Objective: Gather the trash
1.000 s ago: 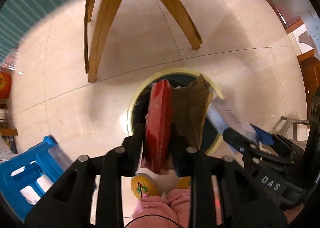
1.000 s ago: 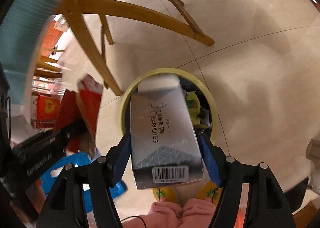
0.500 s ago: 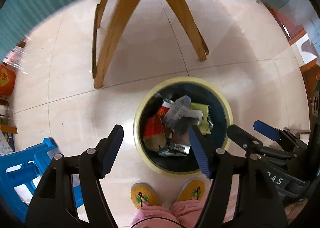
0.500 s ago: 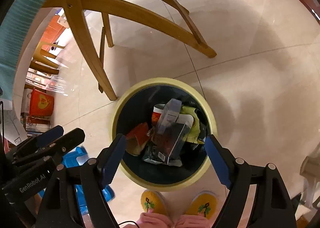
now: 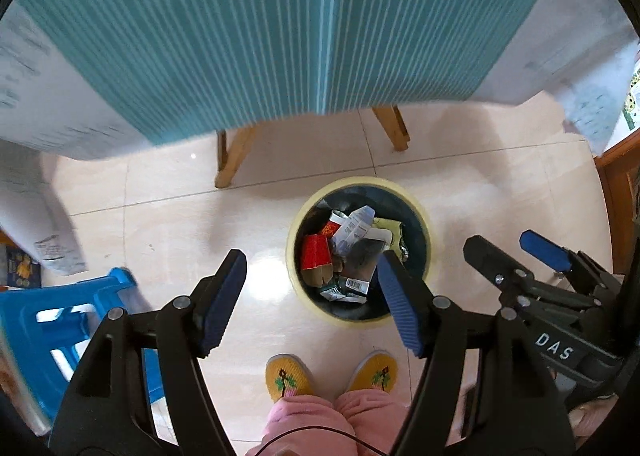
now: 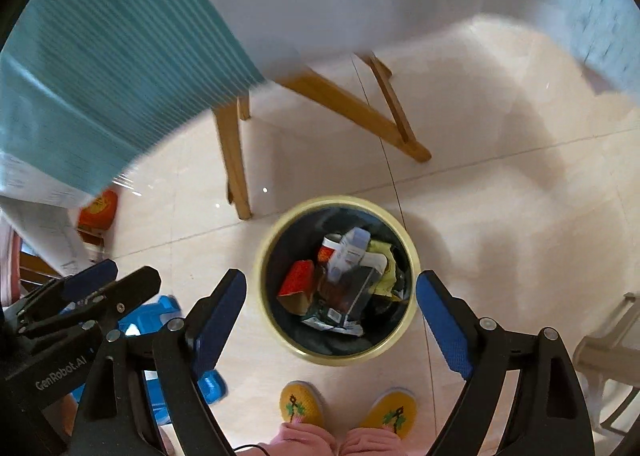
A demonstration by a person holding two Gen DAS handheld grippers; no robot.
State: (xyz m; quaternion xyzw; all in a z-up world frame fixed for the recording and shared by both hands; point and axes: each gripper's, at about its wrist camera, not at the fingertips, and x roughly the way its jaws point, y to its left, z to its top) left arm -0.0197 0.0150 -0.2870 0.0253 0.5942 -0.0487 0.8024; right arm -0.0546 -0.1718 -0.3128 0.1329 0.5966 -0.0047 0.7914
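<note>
Teal cloth [image 5: 248, 23] hangs over the table up top, wooden legs [image 6: 234, 159] beneath it. Down on the tile floor [image 6: 500, 191] sits the bin [image 6: 414, 256], and the trash [image 6: 340, 288] is in it: red carton, grey box, wrappers. Left gripper [image 5: 312, 296] hangs well above, fingers spread, nothing between them. Right gripper [image 6: 331, 320] is high over the bin too, jaws opening, empty. Yellow slippers [image 5: 286, 376] are just beside the bin.

Both tongs pointed steeply down — the left tongs [image 5: 311, 299] stood wide and empty, the right tongs [image 6: 331, 320] were opening, nothing between.
</note>
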